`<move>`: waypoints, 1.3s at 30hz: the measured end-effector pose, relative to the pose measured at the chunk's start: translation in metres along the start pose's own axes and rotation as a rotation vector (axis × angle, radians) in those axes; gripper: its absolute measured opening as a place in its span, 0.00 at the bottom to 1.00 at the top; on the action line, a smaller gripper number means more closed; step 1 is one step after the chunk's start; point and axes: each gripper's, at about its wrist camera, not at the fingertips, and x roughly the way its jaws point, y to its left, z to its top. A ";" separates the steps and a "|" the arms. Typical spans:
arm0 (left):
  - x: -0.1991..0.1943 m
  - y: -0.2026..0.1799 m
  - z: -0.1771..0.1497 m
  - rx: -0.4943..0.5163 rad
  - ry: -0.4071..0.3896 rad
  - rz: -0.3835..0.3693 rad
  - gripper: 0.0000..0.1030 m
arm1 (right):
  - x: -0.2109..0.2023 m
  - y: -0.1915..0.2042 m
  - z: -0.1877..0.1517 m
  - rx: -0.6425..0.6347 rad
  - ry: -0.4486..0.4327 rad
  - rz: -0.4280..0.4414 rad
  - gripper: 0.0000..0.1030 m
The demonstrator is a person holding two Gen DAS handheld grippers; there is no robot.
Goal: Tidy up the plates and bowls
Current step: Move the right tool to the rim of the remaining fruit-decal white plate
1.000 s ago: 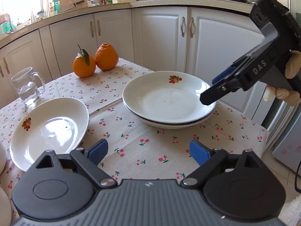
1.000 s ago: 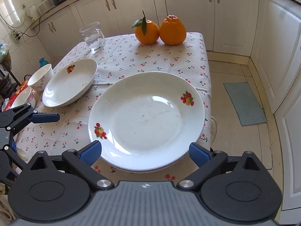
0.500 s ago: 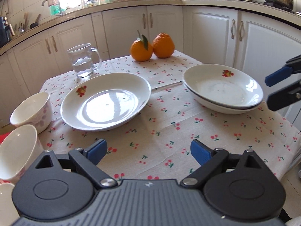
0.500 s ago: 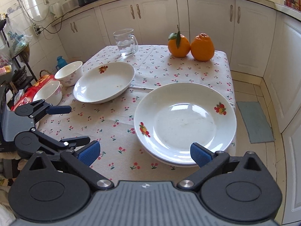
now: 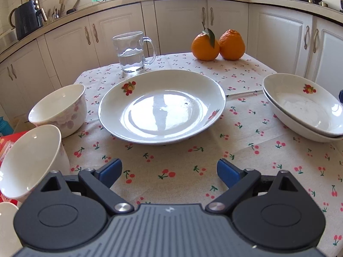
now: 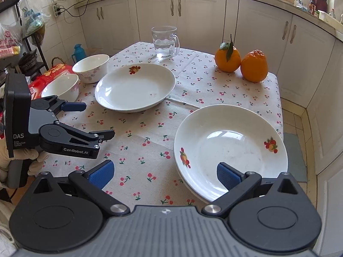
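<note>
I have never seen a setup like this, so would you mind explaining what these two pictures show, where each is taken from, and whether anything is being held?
No robot arm is involved: a person holds a two-finger gripper in each hand, and each gripper carries a wide-angle camera looking out along its blue-padded fingers.

One picture is from the left gripper, the other from the right gripper. The right view also catches the left gripper from the side, with a gloved hand holding it.

On the cherry-print tablecloth lie a single plate, a stack of two plates, two bowls, a glass mug of water and two oranges.

Both grippers are open and hold nothing. The left one points at the single plate.
</note>
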 end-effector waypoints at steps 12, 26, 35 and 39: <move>0.025 0.013 0.010 -0.089 0.014 -0.036 0.96 | 0.034 0.007 0.043 -0.128 0.052 0.056 1.00; 0.032 0.013 0.014 -0.094 0.020 -0.023 1.00 | 0.092 0.011 0.105 -0.260 0.102 0.152 1.00; 0.029 0.013 0.017 -0.071 -0.010 -0.015 0.99 | 0.141 0.000 0.139 -0.290 0.150 0.209 1.00; 0.030 0.017 0.018 -0.074 -0.017 -0.012 0.98 | 0.162 -0.005 0.156 -0.293 0.170 0.235 1.00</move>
